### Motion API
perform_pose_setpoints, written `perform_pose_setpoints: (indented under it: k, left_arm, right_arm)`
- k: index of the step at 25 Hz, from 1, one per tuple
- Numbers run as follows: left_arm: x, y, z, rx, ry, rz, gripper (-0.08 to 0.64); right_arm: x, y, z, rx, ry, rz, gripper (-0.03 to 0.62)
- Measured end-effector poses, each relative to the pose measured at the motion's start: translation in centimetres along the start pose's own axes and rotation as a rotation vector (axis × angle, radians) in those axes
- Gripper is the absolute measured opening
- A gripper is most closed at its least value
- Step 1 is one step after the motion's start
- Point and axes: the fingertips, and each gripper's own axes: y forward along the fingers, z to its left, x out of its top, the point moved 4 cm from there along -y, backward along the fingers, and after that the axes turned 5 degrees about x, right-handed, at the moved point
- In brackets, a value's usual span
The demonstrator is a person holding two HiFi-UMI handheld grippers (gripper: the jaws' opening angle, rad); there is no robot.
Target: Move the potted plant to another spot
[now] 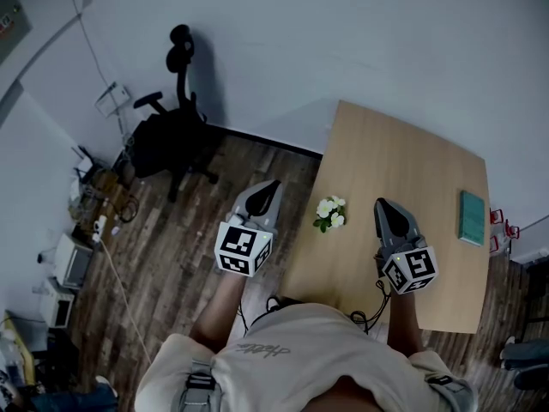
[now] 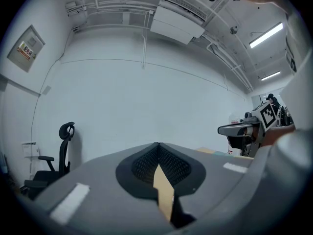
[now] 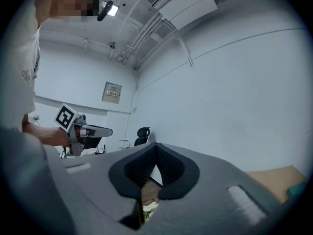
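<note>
A small potted plant (image 1: pixel 330 214) with white flowers and green leaves stands near the left edge of the light wooden table (image 1: pixel 403 170). My left gripper (image 1: pixel 274 184) is shut and empty. It hangs over the floor just left of the table edge, beside the plant. My right gripper (image 1: pixel 380 202) is also shut and empty, above the table to the right of the plant. In the right gripper view the gripper (image 3: pixel 156 145) points level, and a few flowers (image 3: pixel 149 207) show through the slit under its closed jaws. The left gripper (image 2: pixel 158 145) faces the wall.
A teal book (image 1: pixel 472 217) lies near the table's right edge. A black office chair (image 1: pixel 176 136) stands on the wood floor by the wall at the left. Boxes, devices and cables (image 1: pixel 81 230) crowd the far left. The person's torso fills the bottom of the head view.
</note>
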Motion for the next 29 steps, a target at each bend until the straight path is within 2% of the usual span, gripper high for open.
perform_pose_setpoints:
  k: [11,29]
  left_arm:
    - [-1.3,-1.0,0.7,0.032,-0.039,0.016,0.017]
    - [-1.6,-1.1,0.4,0.018,-0.026,0.040,0.017]
  right_arm:
    - [-0.3,0.7,0.9,0.024,-0.025,0.019,0.002]
    - [-1.0,0.5,1.5,0.013,-0.020,0.017,0.002]
